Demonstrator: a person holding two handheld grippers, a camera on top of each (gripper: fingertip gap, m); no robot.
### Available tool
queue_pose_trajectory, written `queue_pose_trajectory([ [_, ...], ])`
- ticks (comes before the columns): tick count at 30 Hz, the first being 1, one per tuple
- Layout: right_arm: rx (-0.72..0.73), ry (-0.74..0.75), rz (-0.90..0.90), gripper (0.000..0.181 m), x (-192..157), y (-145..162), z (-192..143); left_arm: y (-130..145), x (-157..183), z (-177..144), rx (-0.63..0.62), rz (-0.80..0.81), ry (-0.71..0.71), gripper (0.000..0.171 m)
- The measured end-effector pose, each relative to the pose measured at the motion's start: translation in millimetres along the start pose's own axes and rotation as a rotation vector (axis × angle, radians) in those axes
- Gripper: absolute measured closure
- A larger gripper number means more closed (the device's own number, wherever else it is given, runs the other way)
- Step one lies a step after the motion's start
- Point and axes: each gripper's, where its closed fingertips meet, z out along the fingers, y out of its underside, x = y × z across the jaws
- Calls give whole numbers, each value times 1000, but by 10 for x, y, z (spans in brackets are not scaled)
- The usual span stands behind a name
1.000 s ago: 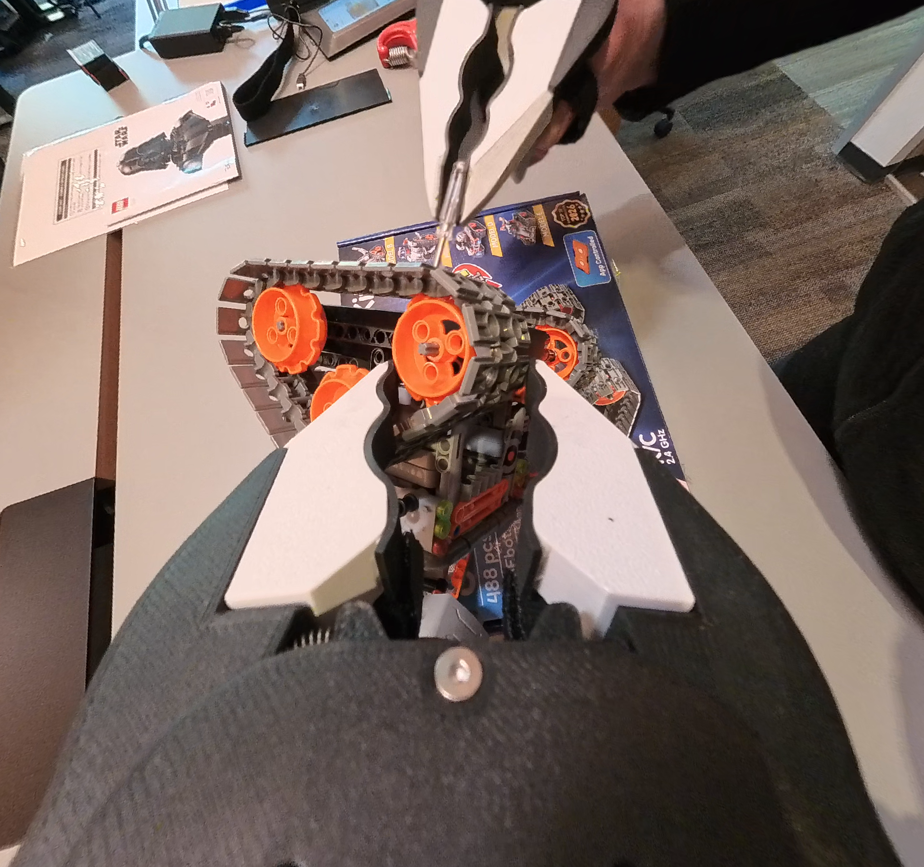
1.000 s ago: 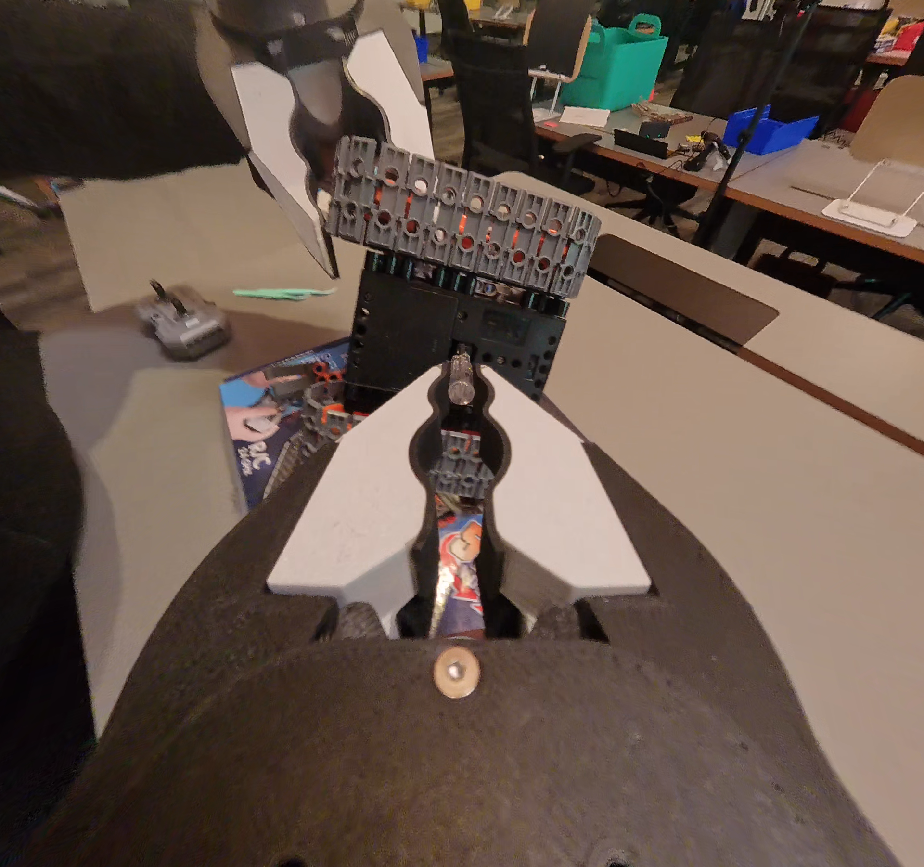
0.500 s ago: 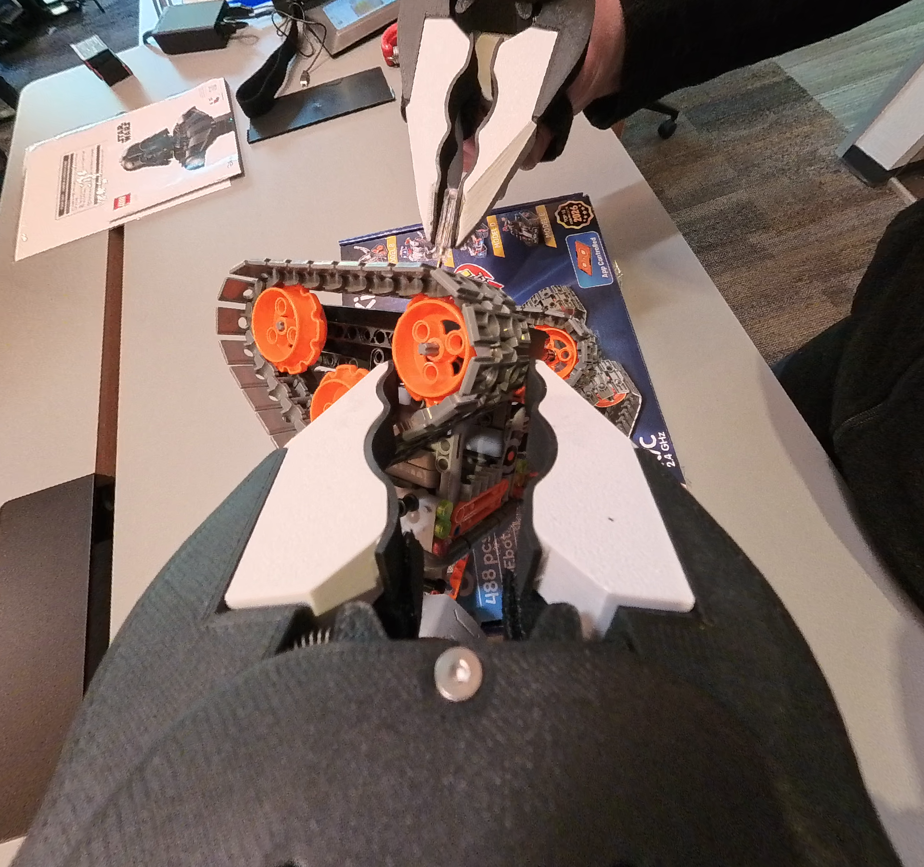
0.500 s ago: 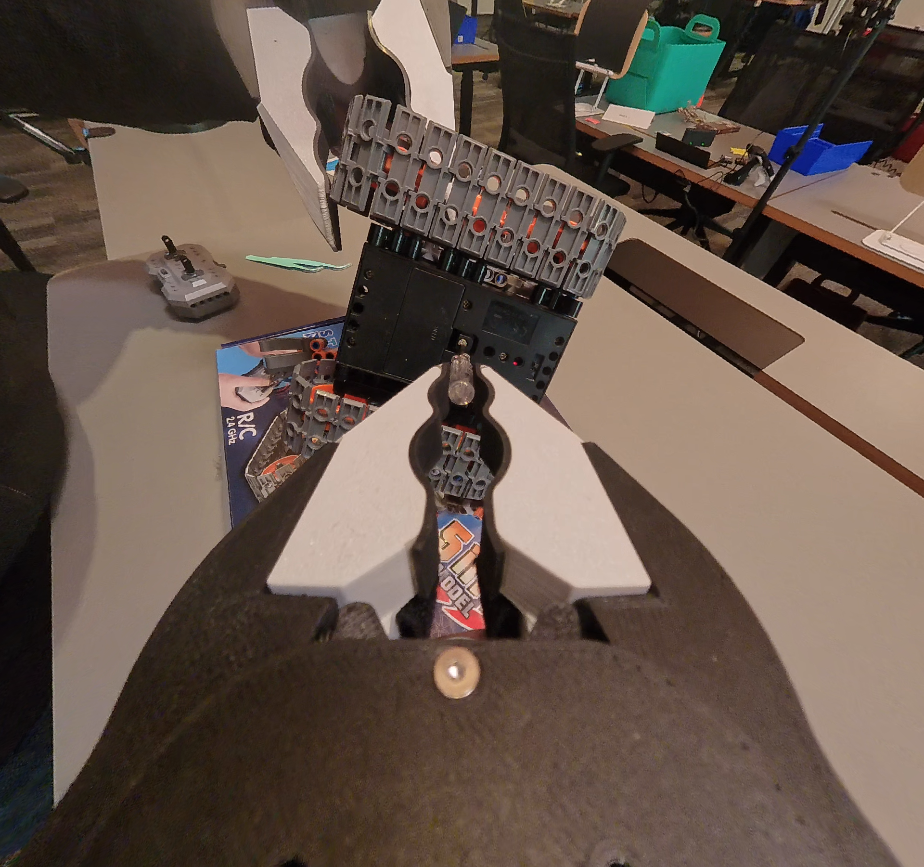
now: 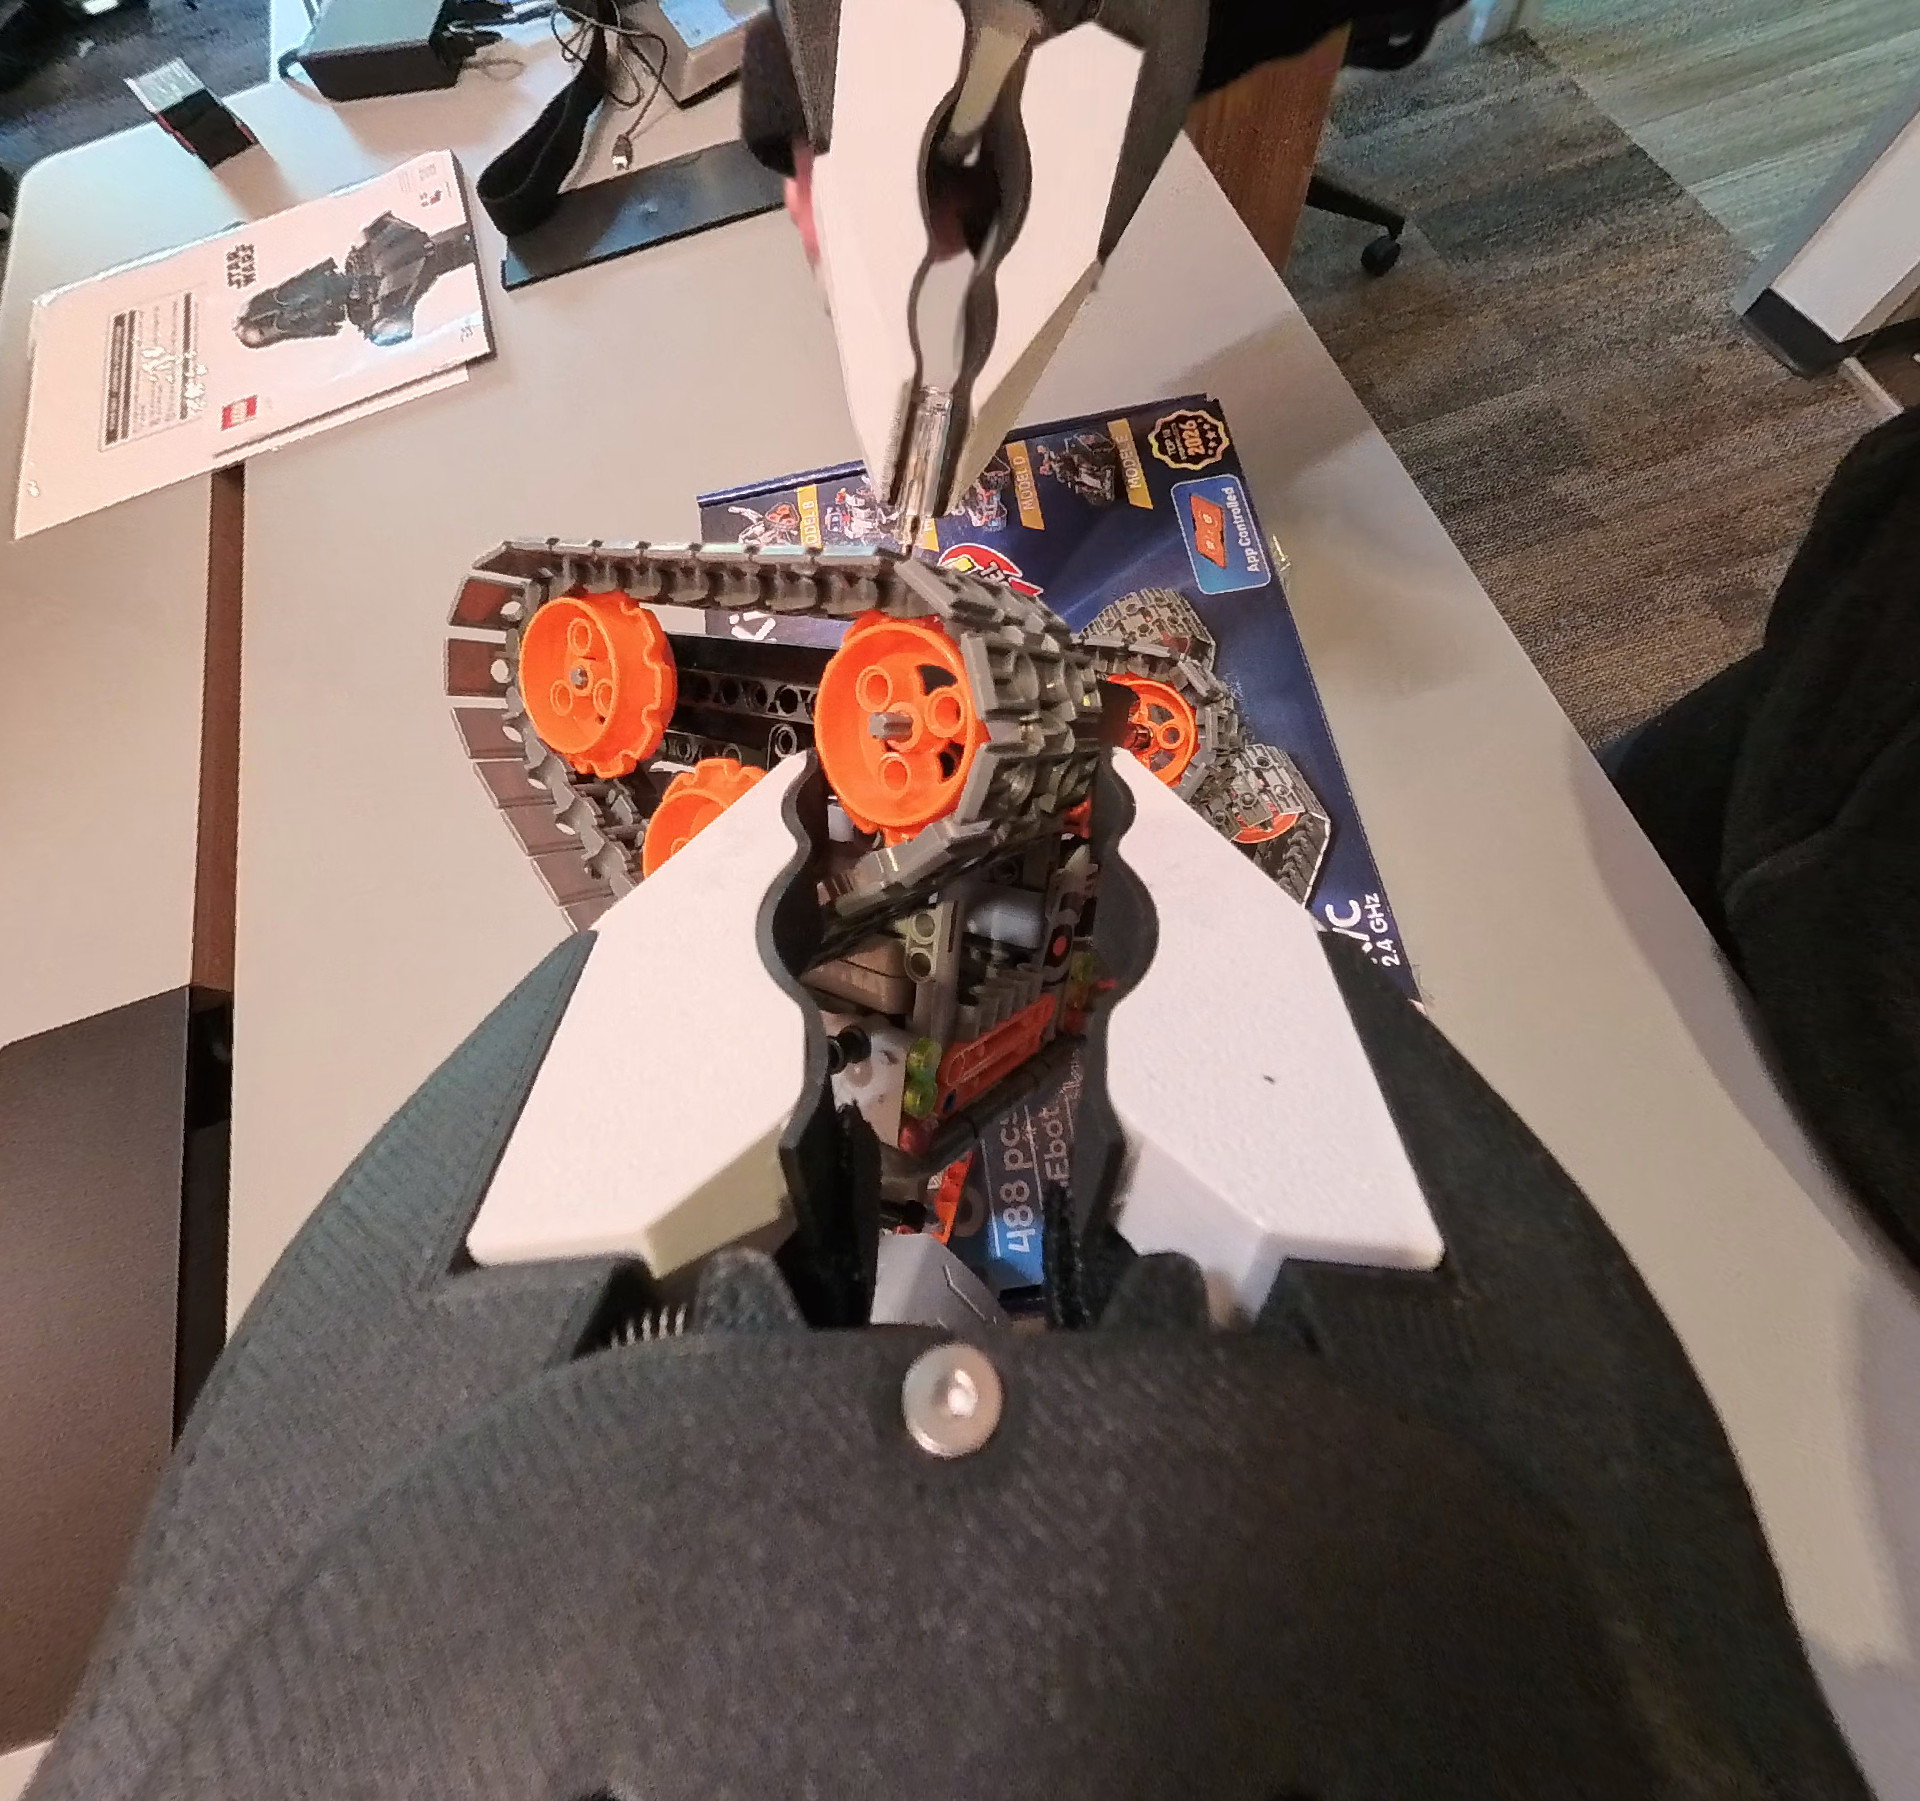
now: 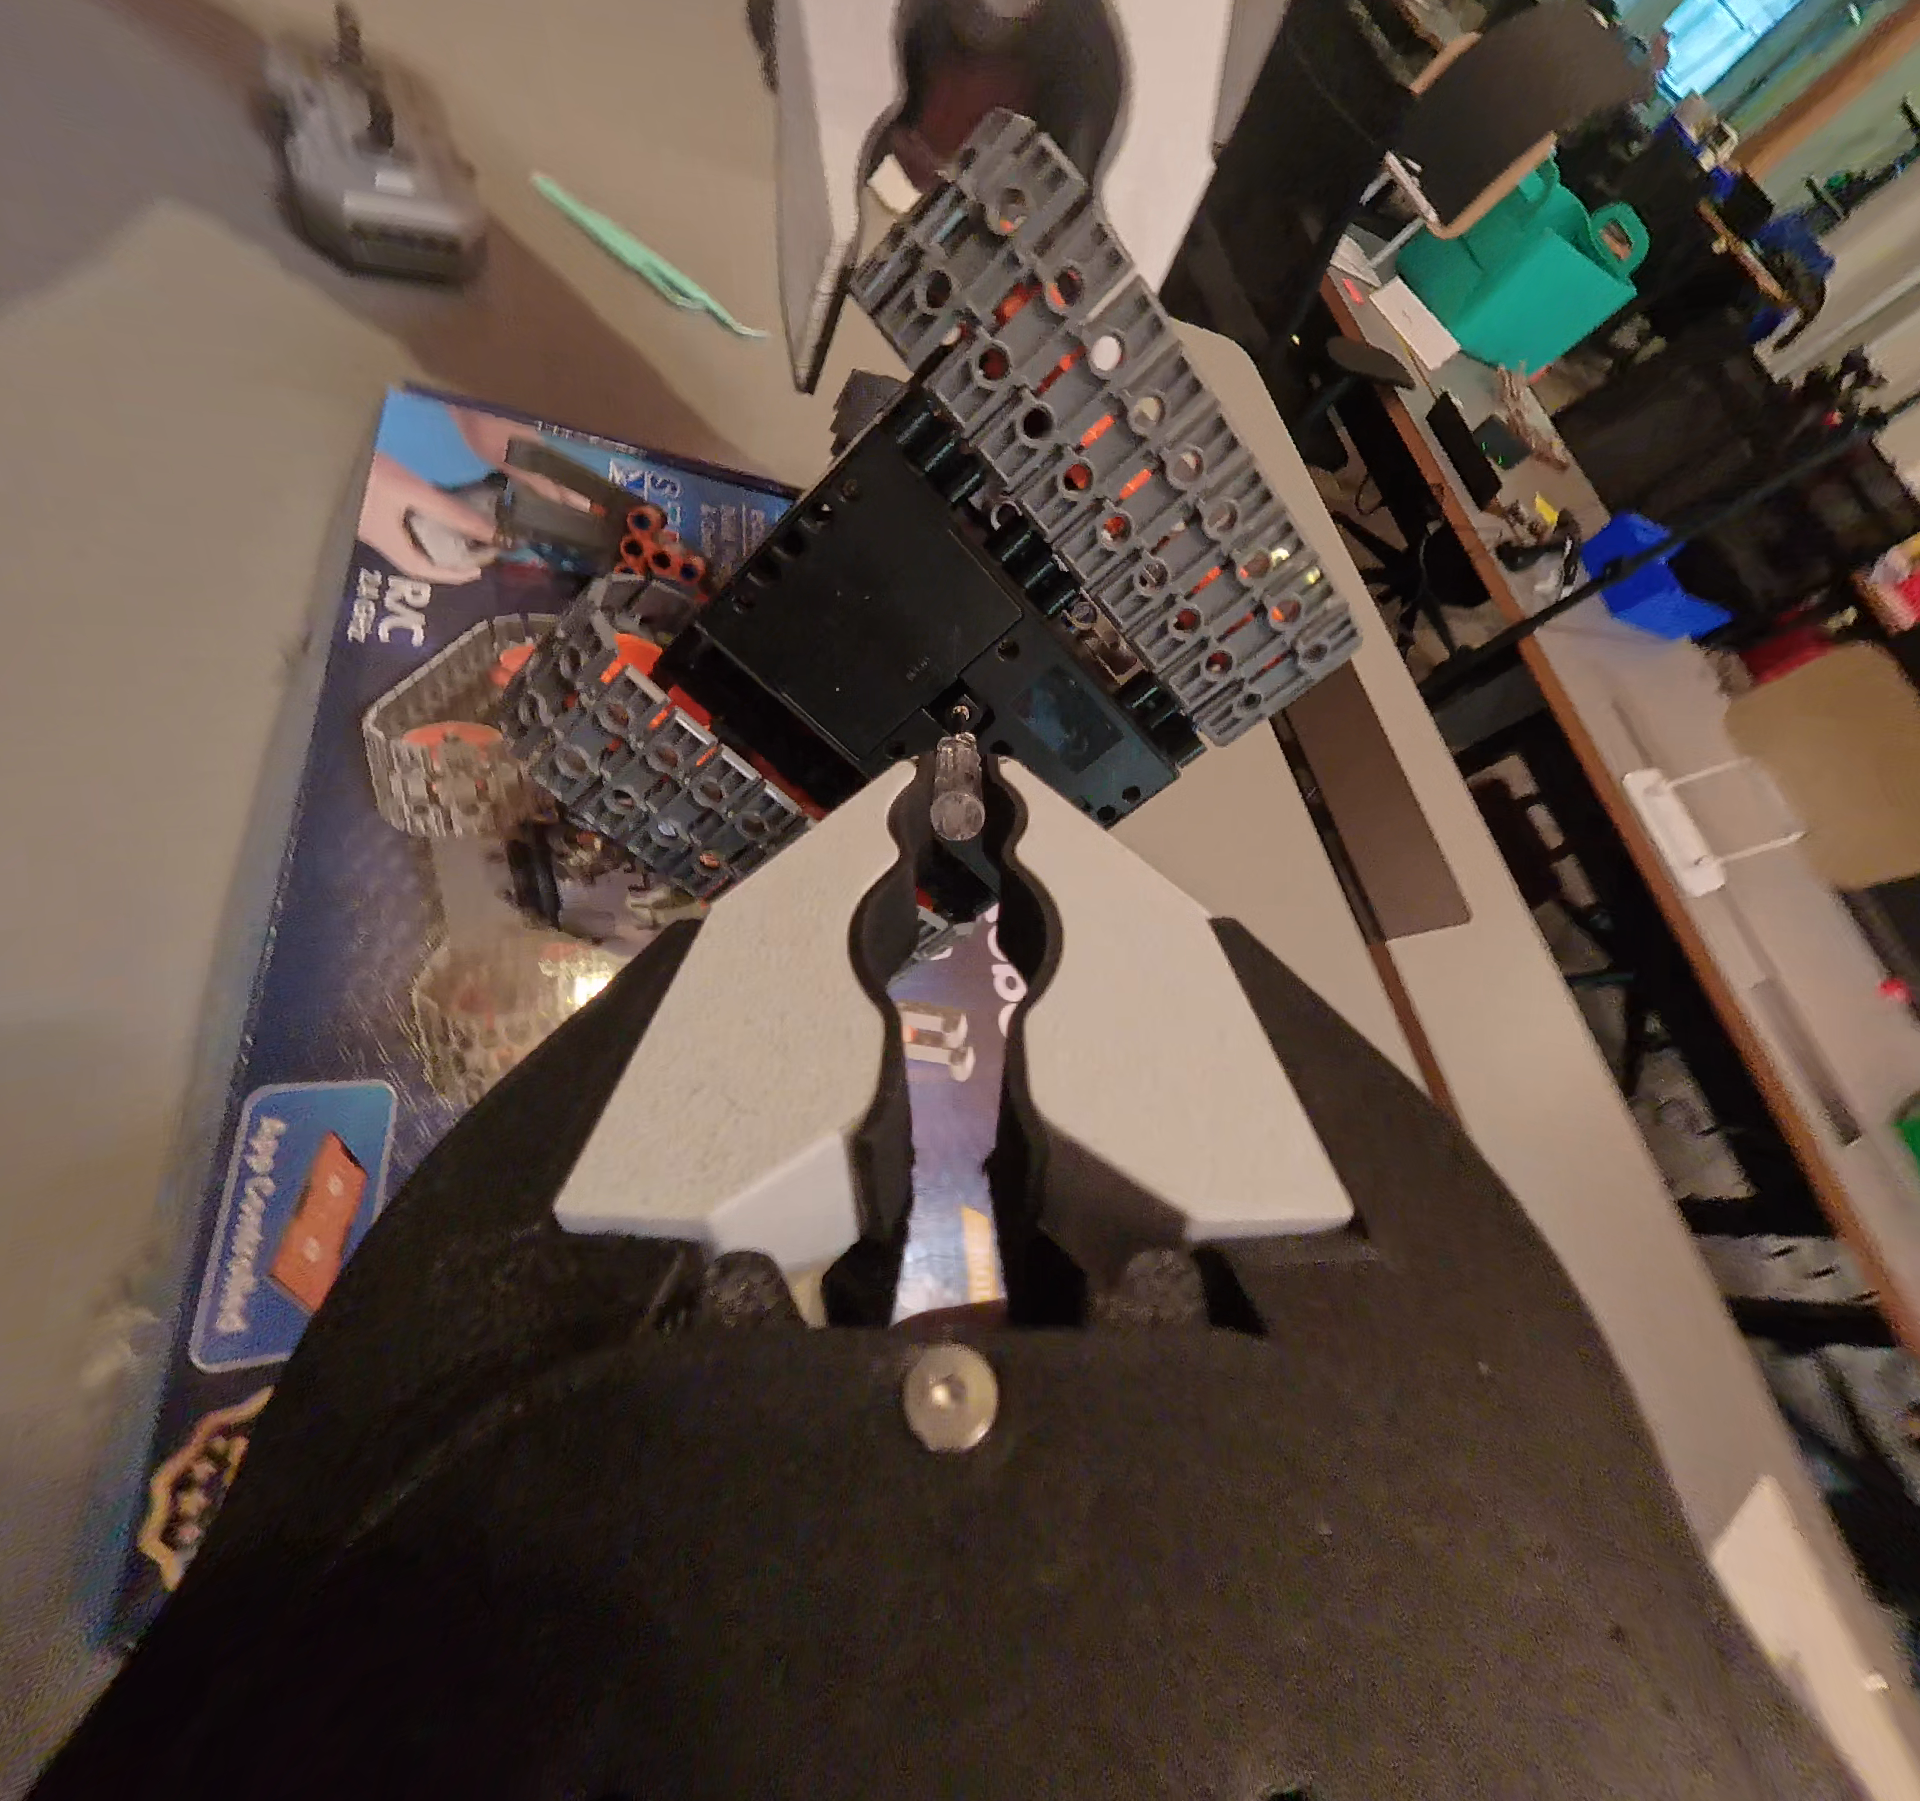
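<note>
Two grips: your left gripper (image 5: 951, 816) clamps the tracked vehicle (image 5: 831, 712), whose black underside (image 6: 883, 608) sits at twelve o'clock, touching the clear-handled screwdriver (image 6: 956, 785) pinched in your right gripper (image 6: 956, 795).

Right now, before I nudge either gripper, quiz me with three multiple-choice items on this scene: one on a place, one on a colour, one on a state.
1. Where does the blue box lie?
A. on the grey table, under the model
B. on the floor
C. on a chair

2. What colour are the wheels of the tracked vehicle?
A. green
B. orange
C. white

3. What is the right gripper doing?
A. gaping with nothing in it
B. shut on a small clear tool
C. lying on the table

Answers: 1 A, the box lies flat on the table beneath the model. 2 B, the left wrist view shows orange hubs inside grey tracks. 3 B, the clear screwdriver sits pinched at the fingertips; the left gripper clamps the vehicle.
</note>
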Motion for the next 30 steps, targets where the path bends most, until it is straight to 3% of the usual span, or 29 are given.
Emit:
queue_pose_trajectory([
  [3,-34,-31,-91,176,-9,4,2,6,13,4,-7,9,0,123],
  [6,-29,-41,0,176,17,7,11,6,2,2,-5,4,-6,123],
  [13,24,-10,572,176,74,78,28,-3,8,15,8,1,-7,126],
  [19,19,-44,862,176,95,92,31,1,1,20,5,12,-20,128],
  [24,139,-83,1363,176,112,116,63,21,-4,0,3,11,-31,128],
  [27,208,-69,1472,176,75,115,57,25,12,-14,12,13,-26,128],
  [30,274,-68,1404,176,131,80,-63,22,2,-13,10,15,-36,128],
])
